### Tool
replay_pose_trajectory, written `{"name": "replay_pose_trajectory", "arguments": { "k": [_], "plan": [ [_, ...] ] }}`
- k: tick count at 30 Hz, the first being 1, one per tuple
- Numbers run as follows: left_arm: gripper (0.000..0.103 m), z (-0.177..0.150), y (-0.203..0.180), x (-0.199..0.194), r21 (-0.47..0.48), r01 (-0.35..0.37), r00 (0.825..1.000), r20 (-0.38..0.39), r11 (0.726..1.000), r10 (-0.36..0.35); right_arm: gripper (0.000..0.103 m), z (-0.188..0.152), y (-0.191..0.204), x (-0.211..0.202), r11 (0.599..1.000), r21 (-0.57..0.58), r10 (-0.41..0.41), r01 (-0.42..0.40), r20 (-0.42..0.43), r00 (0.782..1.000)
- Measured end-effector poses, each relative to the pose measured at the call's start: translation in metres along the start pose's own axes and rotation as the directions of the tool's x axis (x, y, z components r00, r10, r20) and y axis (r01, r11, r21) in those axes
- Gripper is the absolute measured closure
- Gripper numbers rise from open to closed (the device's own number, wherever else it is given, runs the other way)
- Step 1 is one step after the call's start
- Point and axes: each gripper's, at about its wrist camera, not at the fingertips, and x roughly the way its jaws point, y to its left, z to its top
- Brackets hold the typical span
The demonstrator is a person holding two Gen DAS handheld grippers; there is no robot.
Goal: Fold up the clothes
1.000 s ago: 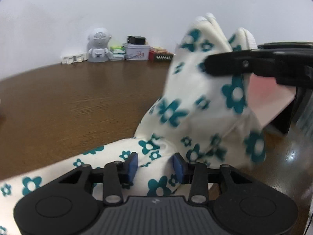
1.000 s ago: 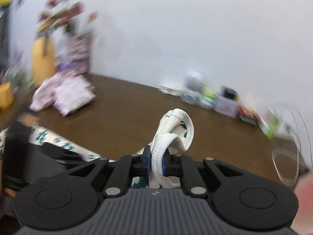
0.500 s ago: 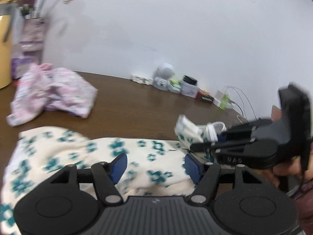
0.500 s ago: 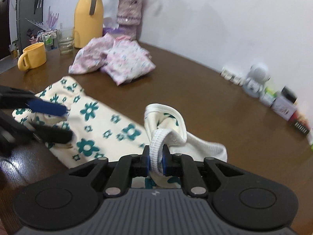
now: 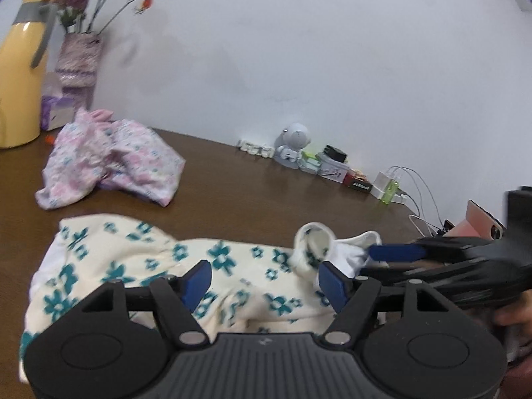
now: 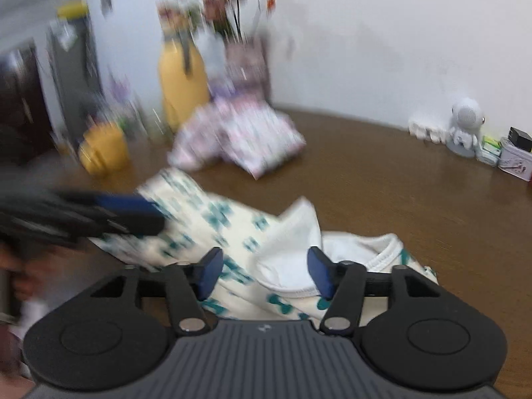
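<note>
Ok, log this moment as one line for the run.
step: fold laid down | left gripper: open, jaws just opened | right gripper: open, just released | floral garment: lying on table

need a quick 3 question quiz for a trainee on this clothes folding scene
1. True or false: the right gripper is clamped on the waistband of the cream garment with teal flowers.
2. Multiple choice: where is the pink floral garment? A) between the left gripper's jaws B) on the table, beyond the cream garment C) hanging off the table edge
3. Fill in: by the wall, beside the vase of flowers, stands a ______ jug.

Key: 1 false, both grippers have just been opening and neither pinches cloth. 2 B. 3 yellow.
</note>
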Motion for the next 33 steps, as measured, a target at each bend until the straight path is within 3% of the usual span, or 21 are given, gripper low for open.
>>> {"name": "replay_pose_trajectory", "arguments": {
  "k": [2,4,5,6,8,10,12,16,19,26,31,32,33],
  "plan": [
    [0.032,0.005,-0.009,0.009,0.021,0.016,1.0,-0.003,1.0,-0.016,0.039,0.0,-0.012,-0.027,0.999,0.027,-0.025,0.023,0.057,0.998],
    [0.033,0.009,-0.021,0.021,0.04,0.038,0.999,-0.007,0.998,-0.038,0.041,-0.002,-0.028,-0.04,0.993,0.048,-0.11,0.106,0.072,0.991],
    [0.034,0.01,-0.028,0.027,0.048,0.05,0.999,-0.009,0.998,-0.05,0.049,-0.003,-0.039,-0.037,0.99,0.071,-0.127,0.123,0.061,0.99],
    [0.036,0.012,-0.033,0.033,0.055,0.06,0.998,-0.012,0.997,-0.059,0.065,-0.005,-0.049,-0.033,0.986,0.093,-0.145,0.14,0.049,0.988],
    [0.051,0.015,-0.043,0.048,0.065,0.071,0.997,-0.02,0.995,-0.07,0.082,-0.007,-0.07,-0.027,0.975,0.138,-0.179,0.174,0.024,0.984],
    [0.064,0.018,-0.052,0.064,0.076,0.078,0.997,-0.028,0.994,-0.076,0.083,-0.008,-0.082,-0.017,0.973,0.153,-0.178,0.173,0.015,0.984],
    [0.065,0.019,-0.057,0.08,0.097,0.064,0.997,-0.051,0.993,-0.059,0.085,-0.009,-0.082,0.001,0.98,0.131,-0.153,0.152,-0.003,0.988],
    [0.068,0.009,-0.06,0.111,0.138,0.01,0.991,-0.133,0.99,0.009,0.086,-0.025,-0.075,0.033,0.983,0.089,-0.155,0.162,-0.077,0.985],
    [0.067,-0.004,-0.055,0.13,0.135,-0.009,0.982,-0.187,0.991,0.034,0.086,-0.037,-0.068,0.039,0.982,0.056,-0.175,0.178,-0.056,0.983],
    [0.067,-0.008,-0.053,0.128,0.122,-0.026,0.982,-0.18,0.992,0.048,0.085,-0.044,-0.057,0.041,0.978,-0.016,-0.21,0.209,-0.027,0.977],
    [0.067,-0.004,-0.054,0.11,0.121,-0.054,0.985,-0.157,0.991,0.073,0.085,-0.04,-0.065,0.033,0.985,0.005,-0.173,0.174,-0.023,0.985],
    [0.064,-0.002,-0.054,0.105,0.121,-0.052,0.987,-0.144,0.991,0.069,0.078,-0.039,-0.068,0.027,0.988,0.025,-0.152,0.152,-0.01,0.988],
    [0.055,0.0,-0.055,0.097,0.127,-0.05,0.991,-0.116,0.991,0.065,0.059,-0.037,-0.072,0.018,0.991,0.059,-0.122,0.121,0.012,0.992]
  ]
}}
